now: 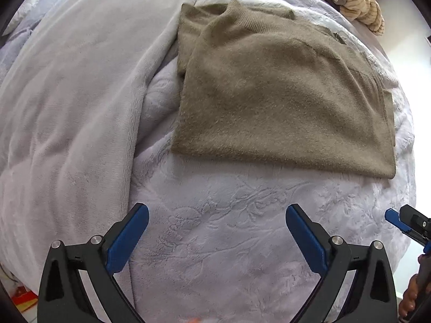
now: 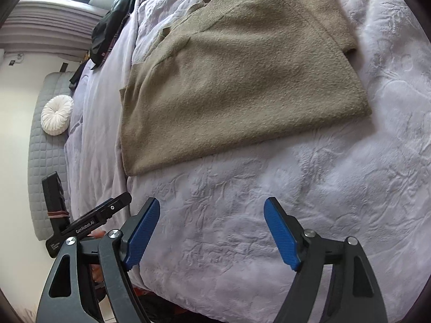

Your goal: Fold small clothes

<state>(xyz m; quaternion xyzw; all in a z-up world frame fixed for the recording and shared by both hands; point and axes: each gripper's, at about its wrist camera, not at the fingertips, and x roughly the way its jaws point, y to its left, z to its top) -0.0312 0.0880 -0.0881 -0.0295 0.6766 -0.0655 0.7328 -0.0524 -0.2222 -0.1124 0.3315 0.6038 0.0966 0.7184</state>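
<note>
blue-padded left tool (image 1: 217,215) spread, embossed plush bedspread (image 1: 229,242), fuzzy folded sweater (image 1: 282,102)

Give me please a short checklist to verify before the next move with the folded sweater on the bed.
1. Left gripper open and empty: ok.
2. Right gripper open and empty: ok.
3. Both grippers clear of the brown sweater, only bedspread between the fingers: ok.
4. Sweater folded into a flat, roughly square stack: ok, though a small tab sticks out at one side edge.
5. Sleeves tucked inside the fold: cannot tell.
6. More clothes waiting: striped garment lies in a heap near the bed's far edge: ok.
</note>
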